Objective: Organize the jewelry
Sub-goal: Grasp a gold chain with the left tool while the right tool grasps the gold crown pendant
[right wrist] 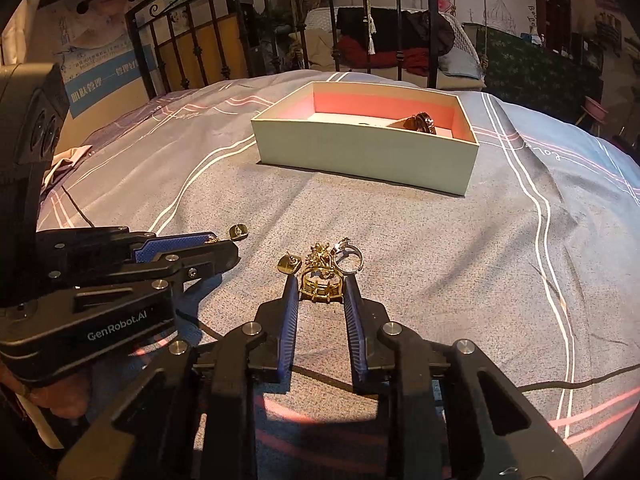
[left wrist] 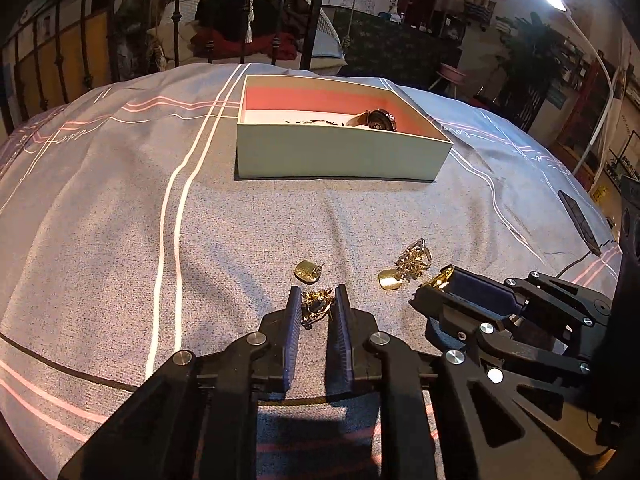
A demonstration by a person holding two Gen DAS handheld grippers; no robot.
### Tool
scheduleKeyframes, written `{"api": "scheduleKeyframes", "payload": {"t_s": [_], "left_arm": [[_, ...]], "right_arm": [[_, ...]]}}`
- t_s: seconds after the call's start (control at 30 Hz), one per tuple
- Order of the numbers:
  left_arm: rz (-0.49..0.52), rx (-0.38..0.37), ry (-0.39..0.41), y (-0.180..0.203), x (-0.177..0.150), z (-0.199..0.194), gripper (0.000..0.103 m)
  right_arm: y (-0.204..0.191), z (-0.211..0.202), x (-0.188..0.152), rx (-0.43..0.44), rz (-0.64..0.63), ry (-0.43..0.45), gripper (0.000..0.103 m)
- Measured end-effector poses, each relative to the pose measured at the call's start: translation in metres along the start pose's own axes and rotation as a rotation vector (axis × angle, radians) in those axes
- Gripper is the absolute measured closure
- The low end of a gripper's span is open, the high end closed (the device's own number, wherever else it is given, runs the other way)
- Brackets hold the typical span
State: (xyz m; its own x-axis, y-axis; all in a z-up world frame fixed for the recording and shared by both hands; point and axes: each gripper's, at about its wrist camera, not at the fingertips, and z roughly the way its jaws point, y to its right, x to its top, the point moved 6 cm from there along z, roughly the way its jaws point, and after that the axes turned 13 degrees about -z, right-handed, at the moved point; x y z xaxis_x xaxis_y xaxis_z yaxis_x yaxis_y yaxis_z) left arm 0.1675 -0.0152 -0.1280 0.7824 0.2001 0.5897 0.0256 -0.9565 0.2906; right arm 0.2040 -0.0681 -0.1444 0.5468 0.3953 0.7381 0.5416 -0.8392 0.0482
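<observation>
Covering the bed, a grey striped sheet [left wrist: 248, 216]

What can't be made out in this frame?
- Left view: box floor and dark strands beside the watch, hidden by the near wall.
- Right view: left hand-held gripper contents, masked by its own fingers.
- Both views: whether pads touch the gold pieces, unclear.

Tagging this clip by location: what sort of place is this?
Probably a bedroom: a bedspread covers the work surface, an iron bed frame stands behind it, and pillows lie beyond.
</observation>
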Motion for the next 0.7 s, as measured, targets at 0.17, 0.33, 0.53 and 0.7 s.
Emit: {"api": "scheduleKeyframes", "payload": {"t_s": [0.17, 0.33, 0.53, 0.7], "left_arm": [[0.0, -0.004, -0.008, 0.003, -0.001, -0.002, 0.087], [0.004, -0.001, -0.013, 0.007, -0.001, -0.003, 0.087], [0.011, -0.006, -0.017, 0.011, -0.002, -0.003, 0.087], [0.01, -0.02, -0.012, 0.016, 0.004, -0.005, 0.087]], "right_arm": [[0.004, -0.008, -0.002, 0.006, 0.019, 0.015, 0.079], [0.005, -0.012, -0.002, 0.01, 0.021, 0.021, 0.079], [0.001, -0.01, -0.003, 0.024, 0.017, 0.015, 0.079], [0.001, -0.011, 0.001, 0.019, 0.008, 0.021, 0.079]]}}
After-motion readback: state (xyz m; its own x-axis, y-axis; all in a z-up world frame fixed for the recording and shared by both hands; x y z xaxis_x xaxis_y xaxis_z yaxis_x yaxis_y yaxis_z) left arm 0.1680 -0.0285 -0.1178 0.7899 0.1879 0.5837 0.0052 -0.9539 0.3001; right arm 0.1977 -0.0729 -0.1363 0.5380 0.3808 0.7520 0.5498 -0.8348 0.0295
